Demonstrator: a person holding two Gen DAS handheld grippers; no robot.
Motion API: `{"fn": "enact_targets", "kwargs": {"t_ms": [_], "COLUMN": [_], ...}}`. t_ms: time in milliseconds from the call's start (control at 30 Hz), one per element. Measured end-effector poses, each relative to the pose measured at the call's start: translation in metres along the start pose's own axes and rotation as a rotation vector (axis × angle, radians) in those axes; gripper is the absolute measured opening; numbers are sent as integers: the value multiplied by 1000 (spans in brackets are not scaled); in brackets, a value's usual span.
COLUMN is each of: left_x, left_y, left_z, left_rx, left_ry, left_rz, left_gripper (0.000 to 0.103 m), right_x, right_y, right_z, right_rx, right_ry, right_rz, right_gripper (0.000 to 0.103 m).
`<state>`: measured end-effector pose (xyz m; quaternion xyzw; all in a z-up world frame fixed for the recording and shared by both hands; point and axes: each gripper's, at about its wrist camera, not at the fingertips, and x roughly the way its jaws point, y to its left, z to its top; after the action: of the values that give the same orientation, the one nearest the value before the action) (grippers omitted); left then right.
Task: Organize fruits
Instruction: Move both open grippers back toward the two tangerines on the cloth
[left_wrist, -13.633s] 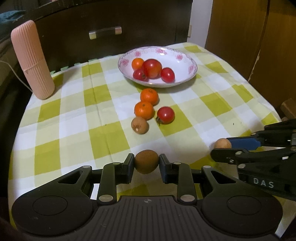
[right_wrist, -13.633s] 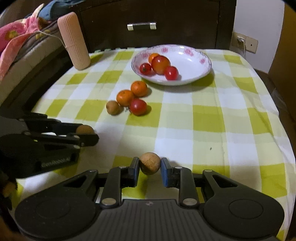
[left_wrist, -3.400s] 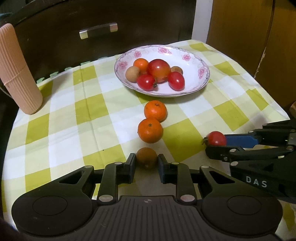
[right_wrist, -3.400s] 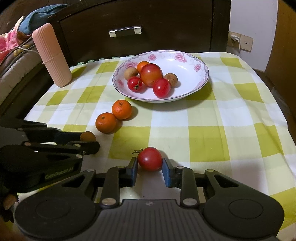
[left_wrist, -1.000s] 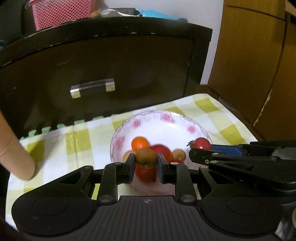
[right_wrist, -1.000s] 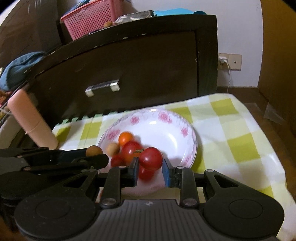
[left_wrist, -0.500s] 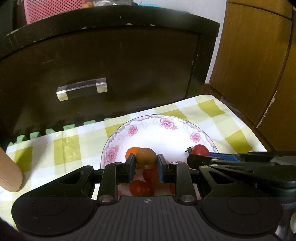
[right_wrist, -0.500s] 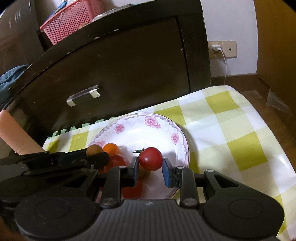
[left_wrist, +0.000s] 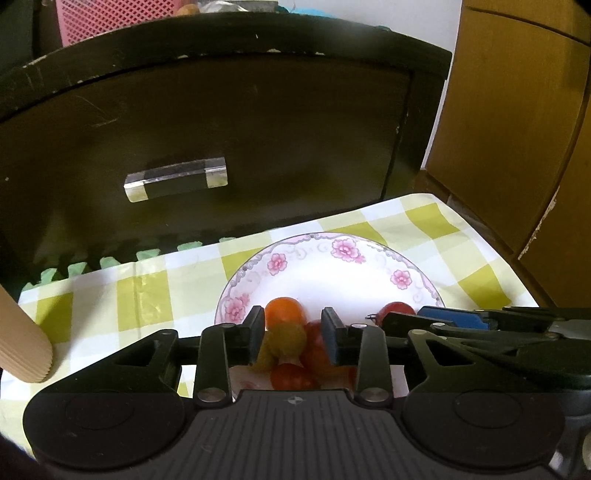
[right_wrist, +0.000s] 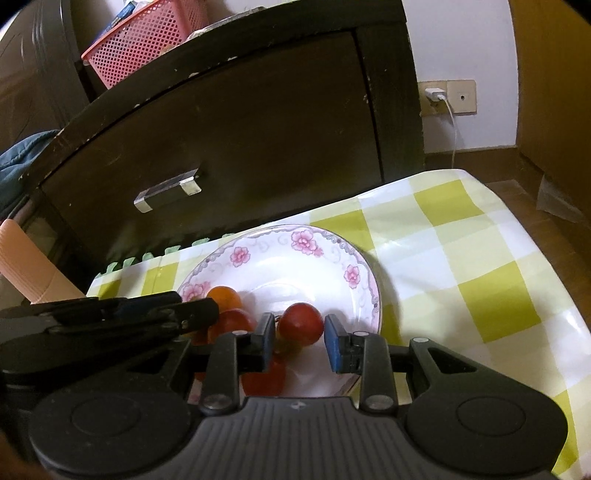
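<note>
The brown fruit (left_wrist: 287, 338) lies between the parted jaws of the left gripper (left_wrist: 293, 339), blurred, over the floral bowl (left_wrist: 369, 258). The red tomato (right_wrist: 300, 328) sits between the right gripper's (right_wrist: 300, 343) spread jaws, clear of both pads. The bowl's far half is bare; the dark drawer (right_wrist: 236, 147) stands just beyond.

The near half of the floral bowl (left_wrist: 343, 251) sat hidden behind the left gripper (left_wrist: 293, 334), so the fruit pile was only partly visible. The brown fruit (left_wrist: 286, 338) between its jaws was smeared with blur. At 9 o'clock the ribbed pink cylinder (left_wrist: 20, 343) got chopped by the frame edge.
</note>
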<state>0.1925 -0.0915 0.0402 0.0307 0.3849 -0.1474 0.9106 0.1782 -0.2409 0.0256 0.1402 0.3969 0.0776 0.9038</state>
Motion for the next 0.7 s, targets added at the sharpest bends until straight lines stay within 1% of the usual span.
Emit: {"fn": "enact_targets", "kwargs": {"t_ms": [100,233,500,700], "left_x": [-2,-7,-24,-40], "left_y": [1,1,0,0], "left_z": [1,2,0,-7], "left_rx": [-1,5,13,26], "left_ry": [-7,-17,-39,-48], "left_rz": [4,8,7,5], "left_gripper": [45,47,55,60], "right_x": [-2,-6,-17,-30], "right_y": [0,0,4,10], "right_z": [1,1,0,-4], "right_rx": [-2,0,-2,-5], "right_ry": [-10,-24,-42,-48], "right_rz": [3,-1,-10,-8], "right_gripper": [29,32,33,33]}}
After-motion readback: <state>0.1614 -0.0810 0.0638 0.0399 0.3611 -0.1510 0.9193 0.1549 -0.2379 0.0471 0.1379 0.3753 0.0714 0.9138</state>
